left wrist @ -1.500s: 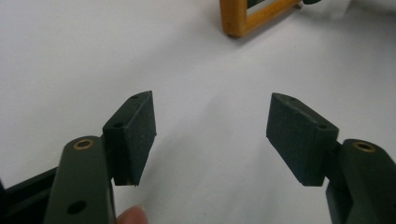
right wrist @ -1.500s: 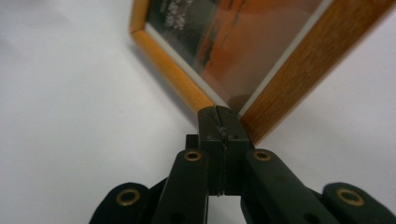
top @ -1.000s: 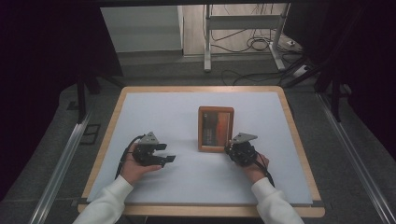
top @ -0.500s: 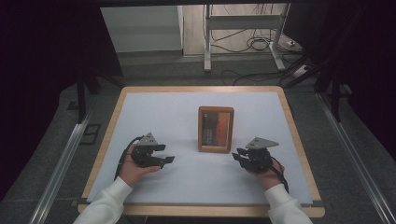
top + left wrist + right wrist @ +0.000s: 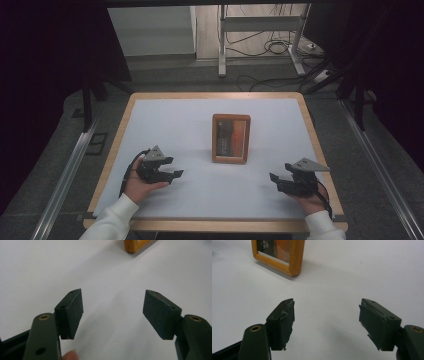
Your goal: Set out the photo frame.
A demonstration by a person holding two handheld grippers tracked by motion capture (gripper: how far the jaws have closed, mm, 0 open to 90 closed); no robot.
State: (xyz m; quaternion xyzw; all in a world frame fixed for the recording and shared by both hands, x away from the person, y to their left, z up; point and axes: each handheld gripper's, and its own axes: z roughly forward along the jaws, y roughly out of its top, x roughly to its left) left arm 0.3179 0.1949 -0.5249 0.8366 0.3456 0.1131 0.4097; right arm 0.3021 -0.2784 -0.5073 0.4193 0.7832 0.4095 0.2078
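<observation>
White-topped table [image 5: 165,125] with wooden rim, grey floor [image 5: 55,150], metal stand [image 5: 260,35] and cables [image 5: 272,47] beyond, dark surroundings

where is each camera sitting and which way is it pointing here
High view: fixed above the person's side of the table, looking forward and down; both forearms, the left gripper and the right gripper show.
Left gripper view: rides the left gripper, looking along its open jaws over the white tabletop; a fingertip shows at the bottom edge.
Right gripper view: rides the right gripper, looking along its open jaws, which have just been opening with nothing between them.
Shared: all three catch the wooden picture frame.
</observation>
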